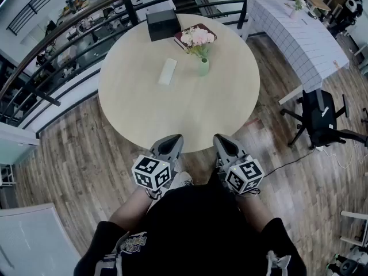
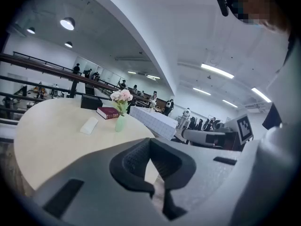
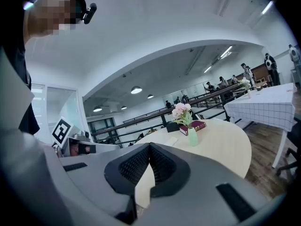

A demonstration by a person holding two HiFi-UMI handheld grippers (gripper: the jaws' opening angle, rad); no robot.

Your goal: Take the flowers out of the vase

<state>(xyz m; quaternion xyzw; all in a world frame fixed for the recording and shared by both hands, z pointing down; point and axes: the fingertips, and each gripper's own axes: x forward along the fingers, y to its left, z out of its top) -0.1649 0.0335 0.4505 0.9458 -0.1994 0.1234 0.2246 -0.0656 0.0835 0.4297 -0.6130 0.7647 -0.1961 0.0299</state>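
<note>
The left hand-held gripper [image 1: 171, 142] and right hand-held gripper [image 1: 223, 142] are clenched, empty; tugging the flowers [image 1: 197, 37] at 12 o'clock could tip the vase [image 1: 203, 66].

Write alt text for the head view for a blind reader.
Pink flowers stand in a pale green vase on a round light-wood table; the left gripper and right gripper, both shut and empty, hover at its near edge.

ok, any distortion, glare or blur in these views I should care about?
Head view: strong fisheye, the dark metal railing bows into an arc; light on the round pale wooden table is even, no glare. Left gripper view: black vignette in the corners, the round ceiling lamp is blown white. Right gripper view: same vignette; the small green vase is sharp.
</note>
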